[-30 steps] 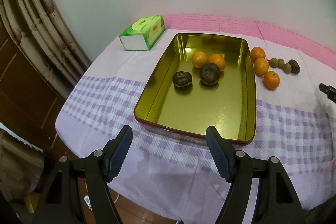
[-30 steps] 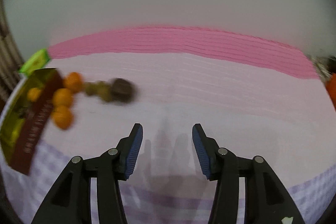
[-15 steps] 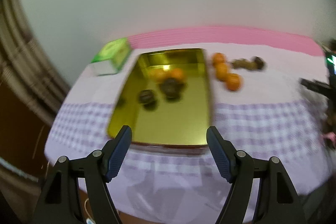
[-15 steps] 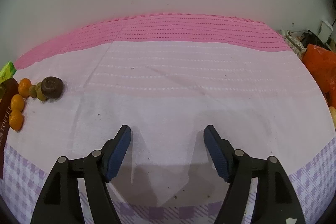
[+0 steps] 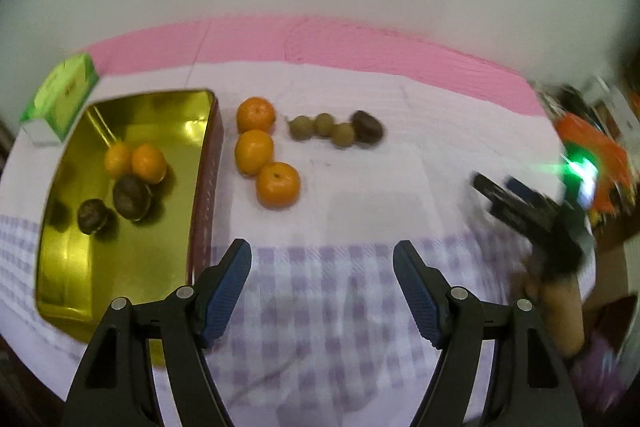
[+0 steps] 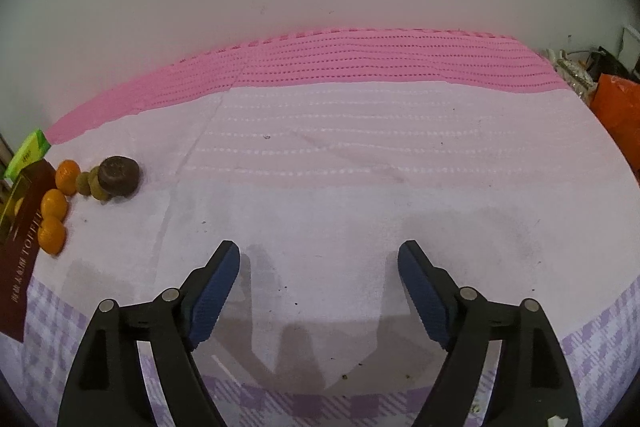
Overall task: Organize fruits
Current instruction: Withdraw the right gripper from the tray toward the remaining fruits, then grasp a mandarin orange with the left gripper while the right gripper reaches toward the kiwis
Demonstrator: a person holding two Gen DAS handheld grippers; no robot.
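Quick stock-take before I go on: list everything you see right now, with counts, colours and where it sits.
tray: 1, gold inside, dark red sides, left on the table
oranges in tray: 2, orange, far half
dark fruits in tray: 2, brown, near the oranges
oranges on cloth: 3, orange, just right of the tray
small fruits: 3, olive, right of the oranges
dark fruit on cloth: 1, brown, end of that row
tissue box: 1, green, behind the tray
tablecloth: 1, pink, white, lilac check
left tool: open, empty
right tool: open, empty

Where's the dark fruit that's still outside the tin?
In the left wrist view, the dark fruit lies on the cloth, right end of the row of small green fruits.
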